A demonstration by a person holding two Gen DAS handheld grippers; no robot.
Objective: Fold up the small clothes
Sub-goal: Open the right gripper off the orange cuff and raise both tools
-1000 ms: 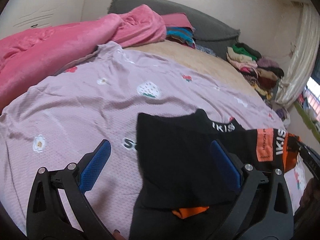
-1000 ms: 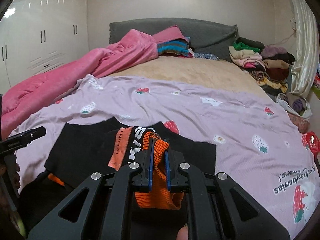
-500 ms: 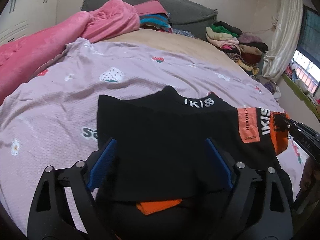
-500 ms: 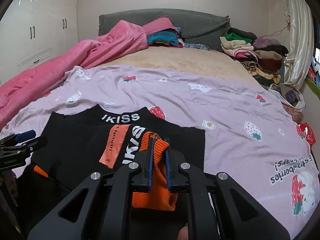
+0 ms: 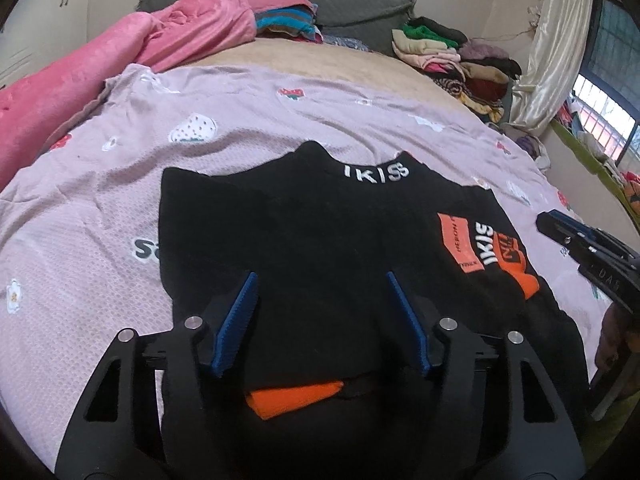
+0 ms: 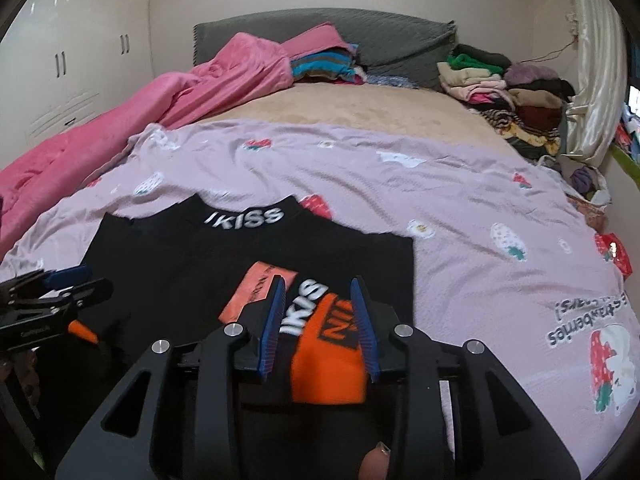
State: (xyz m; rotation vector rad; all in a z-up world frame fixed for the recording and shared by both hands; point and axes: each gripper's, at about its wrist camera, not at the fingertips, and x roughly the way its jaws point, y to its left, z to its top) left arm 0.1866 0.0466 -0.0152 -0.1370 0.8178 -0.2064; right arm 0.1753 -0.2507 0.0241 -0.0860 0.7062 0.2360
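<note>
- Two grippers hang over one black sweater [image 5: 320, 232], which lies spread on the lilac strawberry sheet [image 5: 80, 240], collar away from me, both sleeves laid across the chest
- On the left, my left gripper [image 5: 322, 320] stands wide apart over the sweater's lower body, gripping nothing; an orange cuff [image 5: 294, 396] pokes out just under it
- On the right, my right gripper [image 6: 318, 320] is parted a little, straddling the orange sleeve end [image 6: 328, 360]; I judge the sleeve released, though I cannot tell whether the pads touch the knit
- To do the next fold well, I would take the hem at both corners together, lift low, carry it toward the collar and keep the sleeves from sliding out; the thick knit may spring back, so I would press it flat
- The sheet is soft and wrinkled, so edges may drag; a pink blanket [image 6: 120, 120] is heaped along the left, a grey headboard [image 6: 320, 36] at the far end, folded clothes piles [image 6: 500, 84] and a curtain [image 6: 596, 60] to the right, white wardrobes [image 6: 72, 60] far left
</note>
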